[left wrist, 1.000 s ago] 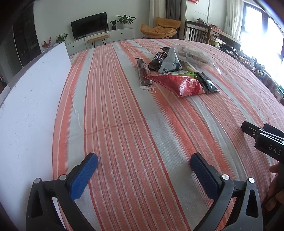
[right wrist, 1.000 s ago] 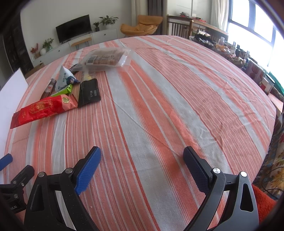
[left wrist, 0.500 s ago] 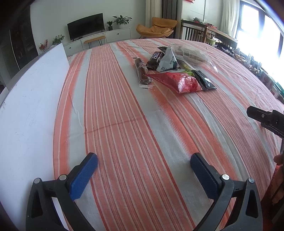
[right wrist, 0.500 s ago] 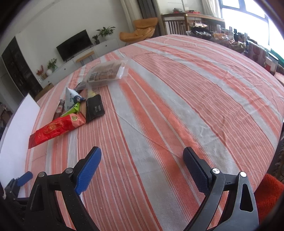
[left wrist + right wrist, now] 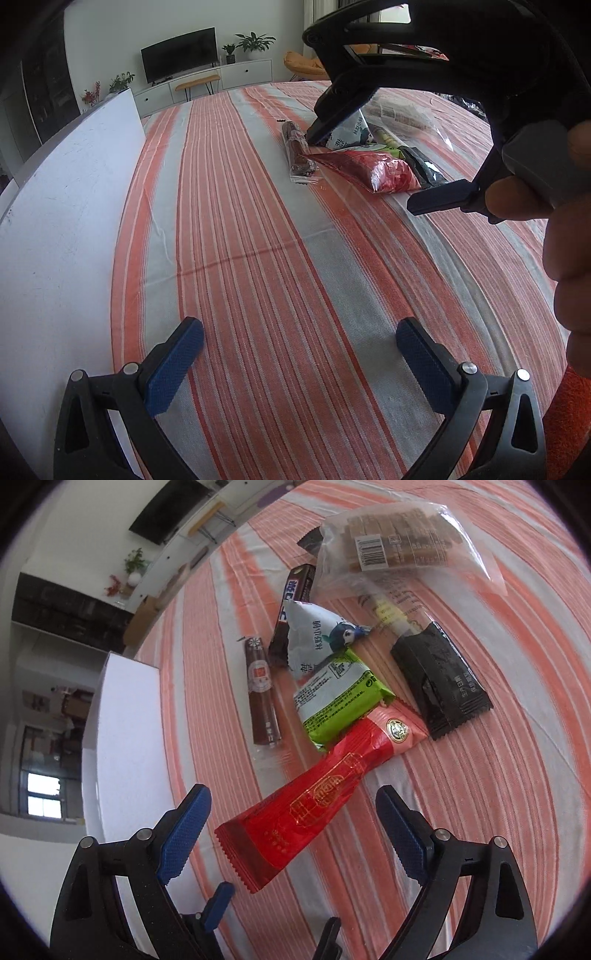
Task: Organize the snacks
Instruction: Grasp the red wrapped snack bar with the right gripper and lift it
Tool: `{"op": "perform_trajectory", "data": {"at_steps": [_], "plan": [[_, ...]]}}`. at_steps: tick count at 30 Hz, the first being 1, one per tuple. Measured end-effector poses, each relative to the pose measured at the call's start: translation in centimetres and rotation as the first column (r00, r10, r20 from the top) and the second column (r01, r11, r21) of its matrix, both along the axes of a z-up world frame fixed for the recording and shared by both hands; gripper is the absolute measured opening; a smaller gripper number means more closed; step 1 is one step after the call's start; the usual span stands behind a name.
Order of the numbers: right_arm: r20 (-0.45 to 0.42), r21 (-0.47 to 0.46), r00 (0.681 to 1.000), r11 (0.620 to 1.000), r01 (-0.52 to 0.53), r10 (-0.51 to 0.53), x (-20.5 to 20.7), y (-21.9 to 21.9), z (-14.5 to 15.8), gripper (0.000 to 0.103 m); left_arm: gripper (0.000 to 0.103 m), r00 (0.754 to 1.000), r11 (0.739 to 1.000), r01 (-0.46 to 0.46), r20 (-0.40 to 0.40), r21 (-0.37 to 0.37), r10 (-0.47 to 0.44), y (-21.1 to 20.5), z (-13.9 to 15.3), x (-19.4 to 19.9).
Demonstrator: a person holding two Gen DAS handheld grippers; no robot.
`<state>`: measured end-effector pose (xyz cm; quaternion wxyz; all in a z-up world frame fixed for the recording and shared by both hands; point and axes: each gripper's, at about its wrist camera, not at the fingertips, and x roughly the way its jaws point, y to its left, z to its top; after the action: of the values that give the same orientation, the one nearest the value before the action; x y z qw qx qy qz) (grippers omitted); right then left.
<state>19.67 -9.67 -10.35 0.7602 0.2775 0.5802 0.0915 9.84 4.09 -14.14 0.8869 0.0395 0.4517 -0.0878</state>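
Orange-striped tablecloth (image 5: 280, 258) covers table; snack packets (image 5: 332, 790) clustered on it; white board (image 5: 66, 221), possibly box, alongside.

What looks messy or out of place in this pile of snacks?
The snacks lie in a jumble: the red packet overlaps the green packet, which lies on the white pouch. The clear bag covers another wrapper. Nothing looks torn or spilled.

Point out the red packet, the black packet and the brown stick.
red packet (image 5: 317, 808), right wrist view, middle of wrapper
black packet (image 5: 441, 679), right wrist view, wrapper centre
brown stick (image 5: 262, 694), right wrist view, mid-length
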Motion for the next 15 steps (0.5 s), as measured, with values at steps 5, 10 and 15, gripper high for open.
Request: {"op": "perform_trajectory", "data": {"at_steps": [5, 10, 15], "plan": [[-0.018, -0.027, 0.998, 0.998, -0.055, 0.054, -1.6, -2.5, -0.7, 0.016, 0.103, 1.0, 1.0, -0.001, 0.001, 0.0, 0.001, 0.0, 0.0, 0.0], [0.036, -0.117, 0.996, 0.99, -0.08, 0.084, -5.7, -7.6, -0.1, 0.015, 0.103, 1.0, 1.0, -0.002, 0.001, 0.0, 0.002, 0.0, 0.1, 0.0], [0.124, -0.276, 0.992, 0.961, 0.003, 0.033, -9.5, -11.9, 0.4, 0.015, 0.103, 1.0, 1.0, -0.002, 0.001, 0.001, 0.002, 0.0, 0.1, 0.1]]}}
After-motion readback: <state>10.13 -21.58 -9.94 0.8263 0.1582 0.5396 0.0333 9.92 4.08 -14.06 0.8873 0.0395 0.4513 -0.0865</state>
